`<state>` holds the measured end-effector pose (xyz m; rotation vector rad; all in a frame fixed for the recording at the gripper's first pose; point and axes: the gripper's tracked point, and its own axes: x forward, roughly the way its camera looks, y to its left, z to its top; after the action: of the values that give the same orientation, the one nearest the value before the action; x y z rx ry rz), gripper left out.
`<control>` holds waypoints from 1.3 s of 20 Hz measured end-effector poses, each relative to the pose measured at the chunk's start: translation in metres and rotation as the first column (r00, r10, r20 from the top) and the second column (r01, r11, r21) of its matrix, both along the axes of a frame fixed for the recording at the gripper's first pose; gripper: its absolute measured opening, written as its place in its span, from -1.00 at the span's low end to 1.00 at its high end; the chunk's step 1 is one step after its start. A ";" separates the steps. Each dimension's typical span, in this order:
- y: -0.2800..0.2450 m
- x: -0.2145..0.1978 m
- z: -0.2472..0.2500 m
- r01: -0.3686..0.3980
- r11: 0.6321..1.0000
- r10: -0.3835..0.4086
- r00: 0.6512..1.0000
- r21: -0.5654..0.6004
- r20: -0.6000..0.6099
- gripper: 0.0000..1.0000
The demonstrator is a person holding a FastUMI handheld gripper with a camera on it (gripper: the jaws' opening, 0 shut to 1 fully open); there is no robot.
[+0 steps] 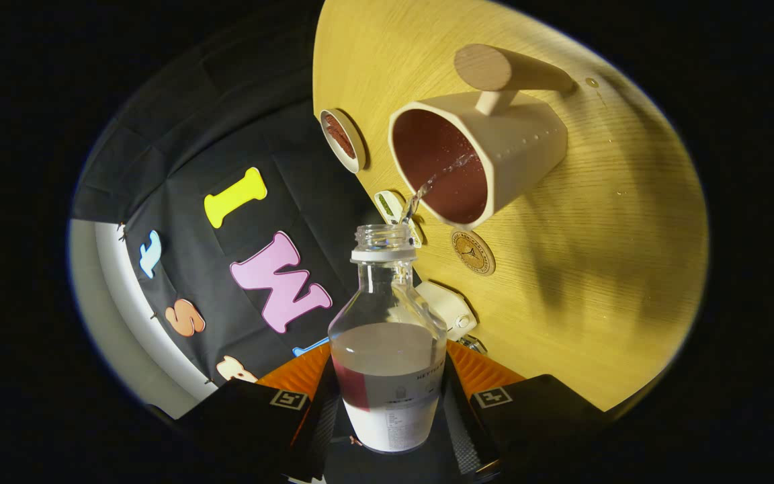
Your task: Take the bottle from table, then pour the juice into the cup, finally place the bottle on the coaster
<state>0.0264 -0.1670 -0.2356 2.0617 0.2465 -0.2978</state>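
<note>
Gripper (388,410) jaws clamp the tilted bottle (388,356). A clear stream runs from its mouth into the cup (474,161) at one o'clock.

Camera on hand-held gripper (387,410), rolled sideways, close above table (595,255).
</note>
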 end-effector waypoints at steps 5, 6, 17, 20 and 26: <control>-0.003 -0.004 0.001 0.011 0.999 -0.010 1.000 0.043 -0.020 0.48; -0.003 -0.003 0.001 0.011 0.999 -0.010 1.000 0.052 -0.025 0.48; -0.022 -0.002 0.018 0.120 0.966 -0.120 0.993 0.230 -0.011 0.48; -0.031 0.000 0.023 0.154 0.950 -0.155 0.988 0.272 -0.016 0.48; -0.032 0.003 0.031 0.163 0.933 -0.164 0.986 0.321 -0.023 0.48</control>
<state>0.0297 -0.1987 -0.2049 2.4128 0.1257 -0.3746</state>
